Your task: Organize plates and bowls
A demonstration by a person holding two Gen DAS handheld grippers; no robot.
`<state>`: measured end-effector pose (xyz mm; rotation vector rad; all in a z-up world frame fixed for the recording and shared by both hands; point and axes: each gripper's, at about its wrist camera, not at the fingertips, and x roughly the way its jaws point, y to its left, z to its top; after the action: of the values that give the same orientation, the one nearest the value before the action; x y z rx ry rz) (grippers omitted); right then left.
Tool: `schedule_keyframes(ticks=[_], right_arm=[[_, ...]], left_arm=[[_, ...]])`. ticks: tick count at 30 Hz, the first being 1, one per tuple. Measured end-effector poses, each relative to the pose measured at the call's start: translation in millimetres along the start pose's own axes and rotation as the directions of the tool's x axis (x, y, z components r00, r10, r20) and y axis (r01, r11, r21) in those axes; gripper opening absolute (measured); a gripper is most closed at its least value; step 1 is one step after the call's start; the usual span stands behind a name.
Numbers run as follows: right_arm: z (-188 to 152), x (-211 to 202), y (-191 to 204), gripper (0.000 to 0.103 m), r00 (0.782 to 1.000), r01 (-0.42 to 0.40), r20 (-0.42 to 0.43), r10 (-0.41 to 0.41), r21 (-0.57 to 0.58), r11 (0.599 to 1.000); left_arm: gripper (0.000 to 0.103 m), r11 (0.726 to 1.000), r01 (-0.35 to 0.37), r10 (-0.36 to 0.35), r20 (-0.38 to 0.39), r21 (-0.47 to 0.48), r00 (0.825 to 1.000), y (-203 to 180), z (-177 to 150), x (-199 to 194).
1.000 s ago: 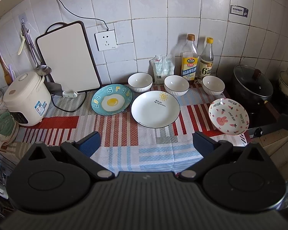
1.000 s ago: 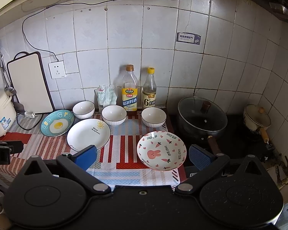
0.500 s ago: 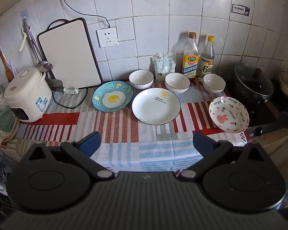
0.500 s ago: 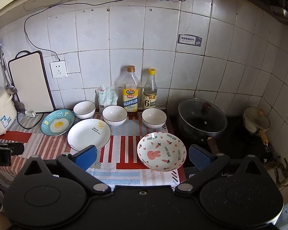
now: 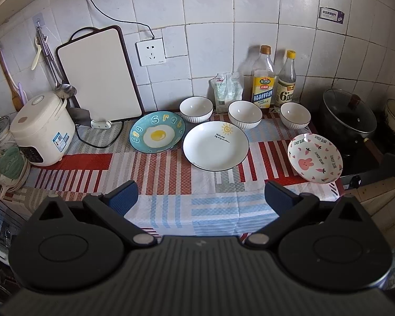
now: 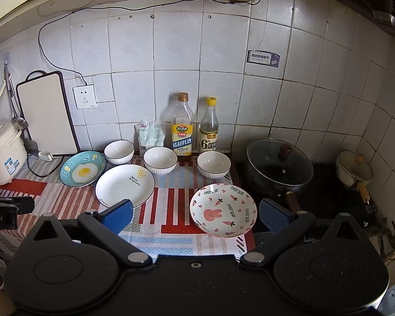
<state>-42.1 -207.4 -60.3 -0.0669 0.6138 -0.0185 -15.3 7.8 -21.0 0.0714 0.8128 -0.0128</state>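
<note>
Both my grippers pulled slightly back from counter; left gripper and right gripper spread wide, empty. Bunny plate right of sun plate.

Inventory, as I see it from my feeds:
- Cloth over counter: woven, matt, red/blue stripes.
- White plate, egg plate, bunny plate: glazed ceramic, glossy.
- 3 bowls: glossy ceramic, ribbed outside.
- Wall tiles: glazed, slight sheen, grout dark.
- Pot lid: clear glass, metal rim; knob looks like wood.
- Bottles: clear plastic or glass, can't tell; paper labels.
- Rice cooker: smooth plastic, semi-gloss.
- Ladle: shiny metal.
- Fingers: blue pads, textured, matt; my gripper bodies matt black plastic.
</note>
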Motion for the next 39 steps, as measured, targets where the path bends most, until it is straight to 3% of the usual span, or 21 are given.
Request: schedule_keyframes(ticks=[24, 27, 30, 35, 39], right_arm=[[9, 21, 8, 0.103, 0.999, -0.028, -0.046, 0.027, -0.027, 0.999], [17, 27, 9, 0.103, 0.998, -0.058, -0.014, 0.058, -0.015, 0.998], [28, 36, 10, 0.103, 0.992, -0.115, 0.047, 0.116, -0.024, 0.993], [51, 56, 20, 0.103, 0.987, -0.142, 0.079, 0.143, -0.024, 0.990], [61, 86, 28, 0.103, 0.973, -0.219, 0.069, 0.219, 0.002, 0.976]], left_arm=[[0.103, 1.000, 0.002, -0.001, -0.056, 0.023, 0.998, -1, 22, 27], [0.103, 0.999, 0.024, -0.022, -0.045, 0.046, 0.999, 3, 36, 34], [0.103, 0.995, 0.000, 0.002, -0.014, 0.099, 1.000, 7, 53, 44], [0.103, 0.988, 0.071, -0.073, 0.008, 0.135, 0.997, 25, 82, 61], [0.103, 0.984, 0.128, -0.131, 0.021, 0.123, 0.991, 44, 95, 95]])
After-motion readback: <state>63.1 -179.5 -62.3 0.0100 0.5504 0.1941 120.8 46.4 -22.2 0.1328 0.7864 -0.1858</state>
